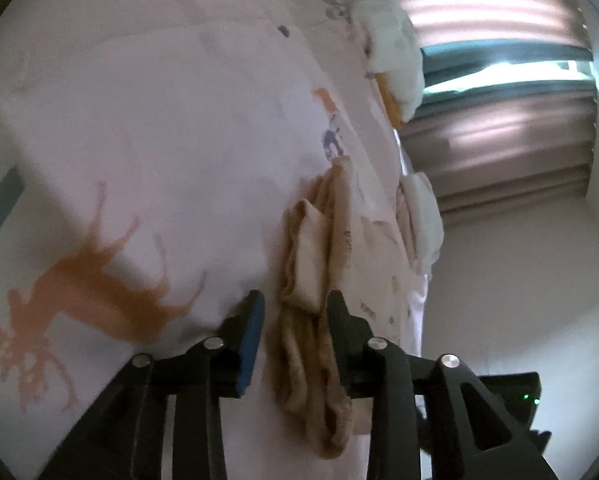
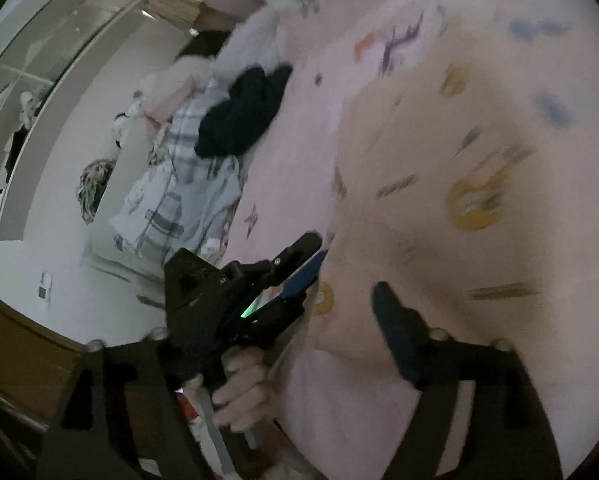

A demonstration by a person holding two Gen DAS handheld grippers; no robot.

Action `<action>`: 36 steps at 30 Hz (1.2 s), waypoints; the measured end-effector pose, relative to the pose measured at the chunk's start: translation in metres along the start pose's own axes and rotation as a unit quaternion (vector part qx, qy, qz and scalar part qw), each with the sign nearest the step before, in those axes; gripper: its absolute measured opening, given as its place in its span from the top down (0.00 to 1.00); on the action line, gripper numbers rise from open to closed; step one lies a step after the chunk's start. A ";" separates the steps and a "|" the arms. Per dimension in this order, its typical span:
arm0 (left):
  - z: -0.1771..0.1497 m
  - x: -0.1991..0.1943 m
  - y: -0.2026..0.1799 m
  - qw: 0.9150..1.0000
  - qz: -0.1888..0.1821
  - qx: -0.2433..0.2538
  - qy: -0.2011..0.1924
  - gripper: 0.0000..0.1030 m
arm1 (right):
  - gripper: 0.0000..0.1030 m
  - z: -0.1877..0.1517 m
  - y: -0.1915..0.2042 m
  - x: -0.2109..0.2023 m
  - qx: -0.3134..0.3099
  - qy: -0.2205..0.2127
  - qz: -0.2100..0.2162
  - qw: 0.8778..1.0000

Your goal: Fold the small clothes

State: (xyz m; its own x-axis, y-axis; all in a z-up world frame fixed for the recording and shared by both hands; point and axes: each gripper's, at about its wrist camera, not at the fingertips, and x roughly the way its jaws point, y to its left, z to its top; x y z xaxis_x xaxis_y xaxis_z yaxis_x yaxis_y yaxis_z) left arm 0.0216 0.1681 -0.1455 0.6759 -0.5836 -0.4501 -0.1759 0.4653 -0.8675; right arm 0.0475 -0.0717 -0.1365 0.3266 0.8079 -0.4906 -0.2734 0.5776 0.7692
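Observation:
A small peach garment (image 2: 459, 152) with yellow ring prints lies spread on the pink deer-print bedsheet (image 1: 139, 120). In the left wrist view its bunched tan edge (image 1: 311, 264) runs between the fingers of my left gripper (image 1: 295, 300). The blue pad (image 1: 251, 336) stands a little off the cloth, so the jaws are open around it. The right wrist view shows the left gripper (image 2: 311, 260) at the garment's near-left edge, held by a hand (image 2: 239, 392). My right gripper (image 2: 291, 332) is wide open above the garment's near edge, holding nothing. One of its fingers (image 2: 395, 328) shows; the other is hidden.
White clothes (image 1: 395, 40) are piled at the bed's far edge, with another white piece (image 1: 423, 216) nearer. A black garment (image 2: 247, 112) and plaid fabric (image 2: 179, 192) lie at the bed's left side. A mirrored cabinet (image 2: 39, 80) stands against the wall, and curtains (image 1: 499, 152) hang beyond the bed.

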 end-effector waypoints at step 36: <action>0.001 0.055 -0.030 0.990 -0.042 0.036 0.131 0.38 | 0.00 0.056 -0.080 -0.004 0.023 -0.085 -0.101 0.991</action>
State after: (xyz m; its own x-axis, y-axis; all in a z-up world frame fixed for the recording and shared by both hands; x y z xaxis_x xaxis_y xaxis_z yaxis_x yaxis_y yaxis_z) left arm 0.0642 0.1227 -0.1444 0.4757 -0.7702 -0.4249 -0.0700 0.4484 -0.8911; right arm 0.1189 -0.1276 -0.1736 0.5189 0.6433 -0.5629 -0.1466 0.7157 0.6828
